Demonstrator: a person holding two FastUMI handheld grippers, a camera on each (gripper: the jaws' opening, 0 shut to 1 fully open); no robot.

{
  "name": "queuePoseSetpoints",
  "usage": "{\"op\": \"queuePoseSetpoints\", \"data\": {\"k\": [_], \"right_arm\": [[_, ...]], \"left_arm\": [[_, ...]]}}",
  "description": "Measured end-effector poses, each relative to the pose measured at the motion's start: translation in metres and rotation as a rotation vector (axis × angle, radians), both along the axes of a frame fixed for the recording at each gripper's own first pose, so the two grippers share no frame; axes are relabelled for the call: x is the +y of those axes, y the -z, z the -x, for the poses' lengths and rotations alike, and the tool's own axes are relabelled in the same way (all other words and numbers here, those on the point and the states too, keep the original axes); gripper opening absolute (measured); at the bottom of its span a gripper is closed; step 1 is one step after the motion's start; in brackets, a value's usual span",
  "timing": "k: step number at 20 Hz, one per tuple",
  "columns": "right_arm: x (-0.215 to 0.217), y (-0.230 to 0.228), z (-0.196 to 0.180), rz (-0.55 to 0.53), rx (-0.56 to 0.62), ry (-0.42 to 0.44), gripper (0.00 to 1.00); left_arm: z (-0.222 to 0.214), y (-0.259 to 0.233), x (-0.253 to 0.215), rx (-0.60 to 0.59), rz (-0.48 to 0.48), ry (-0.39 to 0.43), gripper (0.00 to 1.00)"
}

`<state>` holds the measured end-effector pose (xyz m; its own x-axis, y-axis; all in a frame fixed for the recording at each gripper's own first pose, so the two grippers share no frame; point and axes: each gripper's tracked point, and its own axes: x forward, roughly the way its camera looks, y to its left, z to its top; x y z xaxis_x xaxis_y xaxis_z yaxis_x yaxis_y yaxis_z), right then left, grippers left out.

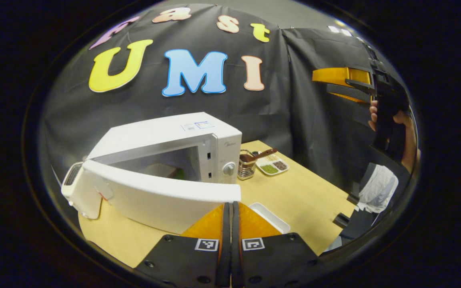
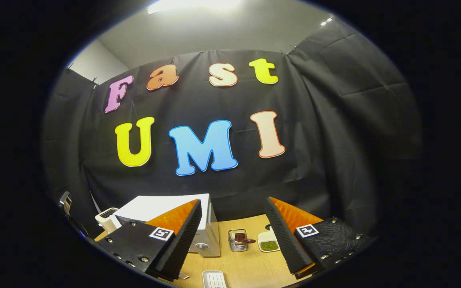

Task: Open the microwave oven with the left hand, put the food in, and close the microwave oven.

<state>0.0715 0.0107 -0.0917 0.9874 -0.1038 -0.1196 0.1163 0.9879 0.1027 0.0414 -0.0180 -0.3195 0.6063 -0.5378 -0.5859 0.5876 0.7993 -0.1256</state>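
Left gripper (image 1: pixel 230 208) is sitting low over the tan wooden tabletop (image 1: pixel 302 200), jaws pressed together with nothing between them, tips just at the free edge of the white microwave door (image 1: pixel 154 192). The white boxy microwave oven (image 1: pixel 166 136) is lying ahead and to the left of my left jaws; the door is hanging roughly half open, hinged on the far left side, its long axis running left to right across the view and ending right at my fingertips. Inside the cavity I am seeing something pale with a bit of green (image 1: pixel 172 171); my read is that this is the food already in, but it is too small to be sure. So the step in hand looks like the close: the door face is on the near side, so a push from my left jaws toward the oven body should swing it shut. Right gripper (image 2: pixel 232 236) is being held high and well back, jaws wide apart and carrying nothing, looking down at the oven top (image 2: pixel 162 208), a small wire basket (image 2: pixel 237 240) and a white divided dish with green filling (image 2: pixel 269 242). In the left gripper view that gripper (image 1: pixel 346 82) is hanging up at the right in a hand (image 1: pixel 394 120), well apart from the door. Left is clearly the nearer one. A shallow white rectangular tray (image 1: pixel 272 216) is lying on the tabletop just right of my left jaws; it is off the door's swing path as far as I can judge.
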Motion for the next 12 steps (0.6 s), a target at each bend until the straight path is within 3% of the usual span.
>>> {"op": "queuePoseSetpoints", "data": {"k": [12], "right_arm": [[-0.03, 0.003, -0.001, 0.013, 0.017, 0.057, 0.95]], "left_arm": [[-0.056, 0.013, -0.034, -0.01, 0.032, -0.002, 0.07]]}}
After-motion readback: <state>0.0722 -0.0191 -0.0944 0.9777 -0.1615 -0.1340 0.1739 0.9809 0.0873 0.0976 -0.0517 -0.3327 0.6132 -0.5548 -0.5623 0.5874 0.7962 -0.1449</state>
